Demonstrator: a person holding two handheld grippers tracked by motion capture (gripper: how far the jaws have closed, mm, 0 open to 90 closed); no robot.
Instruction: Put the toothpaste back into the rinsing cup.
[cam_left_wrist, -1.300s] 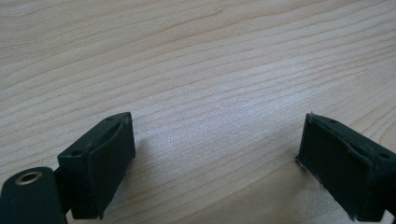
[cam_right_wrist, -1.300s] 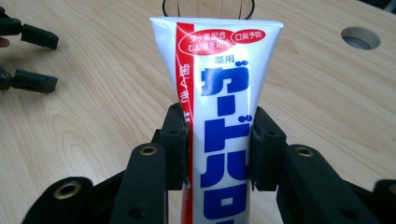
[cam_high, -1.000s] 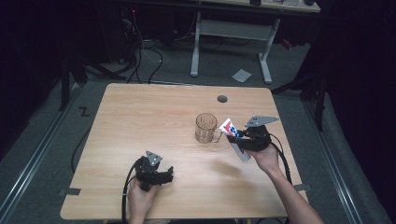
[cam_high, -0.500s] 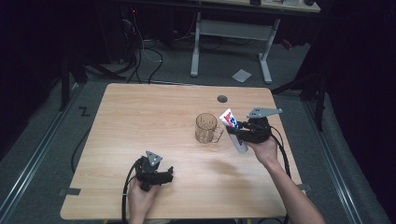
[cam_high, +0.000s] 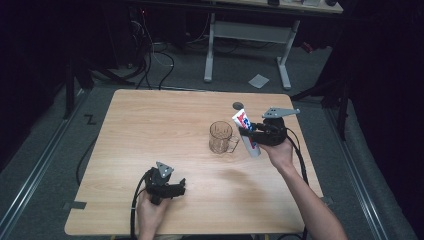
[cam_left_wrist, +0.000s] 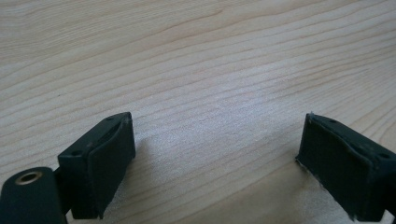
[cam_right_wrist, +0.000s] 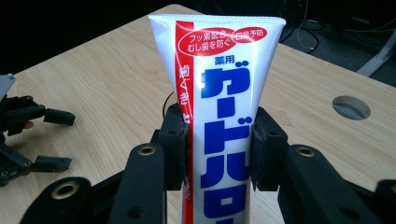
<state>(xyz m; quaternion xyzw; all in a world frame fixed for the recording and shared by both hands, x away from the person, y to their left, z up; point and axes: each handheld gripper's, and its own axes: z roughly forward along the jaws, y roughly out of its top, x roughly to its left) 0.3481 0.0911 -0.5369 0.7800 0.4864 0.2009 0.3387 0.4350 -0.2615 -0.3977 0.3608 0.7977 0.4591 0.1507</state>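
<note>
**Desk:** What do you have in your right gripper (cam_high: 248, 134)?

**Caption:** Your jaws are clamped on a white toothpaste tube (cam_high: 246, 132) with a red stripe and blue lettering (seen close in the right gripper view (cam_right_wrist: 219, 116)). The pads press on both edges of the tube, near its middle. You hold it tilted above the table (cam_high: 150, 130), on the right side, its flat crimped end pointing up and to the far left.

**Desk:** And what is near it?

**Caption:** A clear glass mug (cam_high: 221, 137) stands upright on the table just left of the tube, its handle turned toward the near right. A round grommet hole (cam_high: 238, 105) sits farther back.

**Desk:** Your other hand?

**Caption:** Your left gripper (cam_high: 177, 187) rests low at the near left of the table, well apart from the mug. Its jaws stand wide, with bare wood grain between the two black pads (cam_left_wrist: 109, 161).
</note>
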